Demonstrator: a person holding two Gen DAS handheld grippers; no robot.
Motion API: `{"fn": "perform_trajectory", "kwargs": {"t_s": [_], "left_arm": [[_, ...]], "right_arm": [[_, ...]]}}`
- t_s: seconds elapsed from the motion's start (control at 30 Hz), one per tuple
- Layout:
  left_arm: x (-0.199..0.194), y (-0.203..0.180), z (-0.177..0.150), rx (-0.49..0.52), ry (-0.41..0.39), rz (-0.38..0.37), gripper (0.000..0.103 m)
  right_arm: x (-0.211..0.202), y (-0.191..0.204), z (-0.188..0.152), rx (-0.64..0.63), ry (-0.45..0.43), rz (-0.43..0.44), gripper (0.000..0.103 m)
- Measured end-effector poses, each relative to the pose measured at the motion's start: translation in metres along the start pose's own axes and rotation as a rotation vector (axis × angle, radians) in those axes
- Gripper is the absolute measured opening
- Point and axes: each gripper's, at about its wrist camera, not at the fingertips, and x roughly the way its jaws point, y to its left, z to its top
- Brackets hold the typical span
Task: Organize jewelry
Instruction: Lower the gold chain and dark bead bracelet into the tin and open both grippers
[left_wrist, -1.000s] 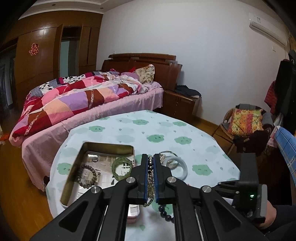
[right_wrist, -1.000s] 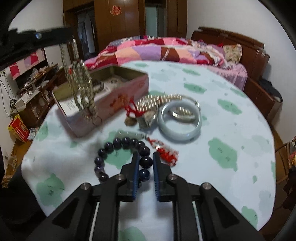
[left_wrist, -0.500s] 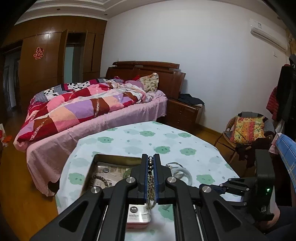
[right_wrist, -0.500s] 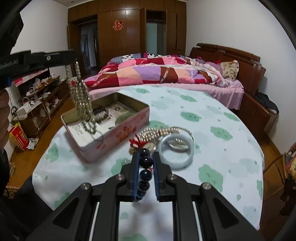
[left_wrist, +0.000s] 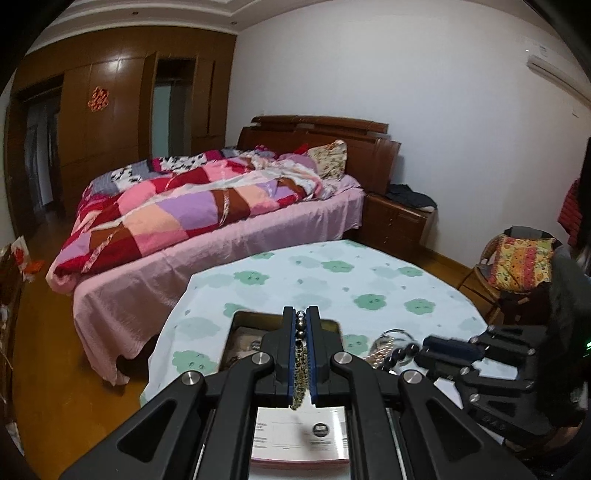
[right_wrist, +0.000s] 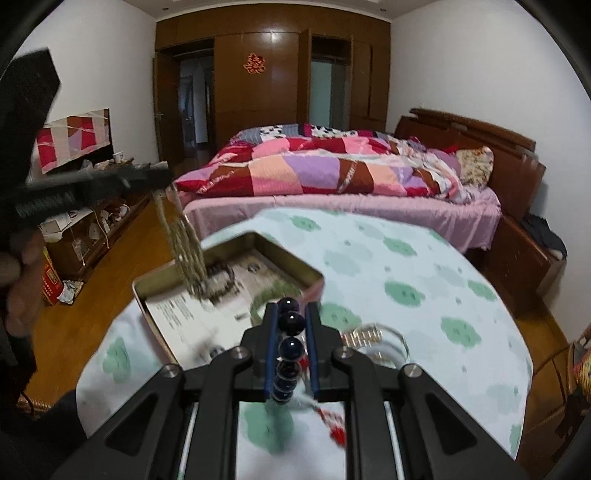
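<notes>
While it hangs level in the upper left of the right wrist view, the left gripper (right_wrist: 162, 182) is clenched on a pale beaded chain (right_wrist: 184, 247), which drops from its tip in several strands into the open tin box (right_wrist: 155, 291) below. A person's hand (right_wrist: 18, 273) shows blurred at the far left edge, under the gripper's body. The chain's lower end reaches down beside a dark beaded bracelet (right_wrist: 221, 278) lying on printed paper inside the box, at middle left of the frame. In the left wrist view the same chain (left_wrist: 301, 354) runs between the closed blue pads (left_wrist: 291, 354) at bottom centre, with the box (left_wrist: 243, 321) just beyond the tips.

Further right, at bottom centre of the right wrist view, the right gripper (right_wrist: 291, 328) points forward over the round table (right_wrist: 406, 266), its jaws pinching a strand of dark blue beads (right_wrist: 290, 347) that trails down between the fingers. A red tassel (right_wrist: 336, 428) hangs blurred below it. To the right of the fingertips, a pale bangle (right_wrist: 391, 347) and a gold-toned bracelet (right_wrist: 364, 336) rest on the green-patterned cloth, near the box's right corner.
</notes>
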Motion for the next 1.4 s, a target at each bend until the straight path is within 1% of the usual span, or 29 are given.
{"fn": "perform_trajectory", "kwargs": {"t_s": [0.17, 0.4, 0.6, 0.8, 1.07, 1.4], "left_arm": [[0.008, 0.011, -0.005, -0.014, 0.018, 0.017, 0.004], [0.015, 0.021, -0.007, -0.023, 0.031, 0.037, 0.004], [0.032, 0.028, -0.018, -0.037, 0.071, 0.056, 0.004], [0.04, 0.026, -0.025, -0.021, 0.092, 0.07, 0.004], [0.052, 0.029, -0.034, -0.016, 0.13, 0.091, 0.004], [0.068, 0.031, -0.045, -0.019, 0.175, 0.099, 0.004]], "right_arm": [[0.01, 0.014, 0.02, -0.03, -0.023, 0.014, 0.016], [0.027, 0.025, 0.032, -0.041, -0.021, 0.04, 0.016], [0.044, 0.032, 0.027, -0.042, 0.007, 0.053, 0.016], [0.059, 0.029, 0.02, -0.016, 0.044, 0.063, 0.016], [0.065, 0.028, 0.014, -0.004, 0.07, 0.061, 0.016], [0.075, 0.024, 0.011, 0.006, 0.1, 0.047, 0.016]]}}
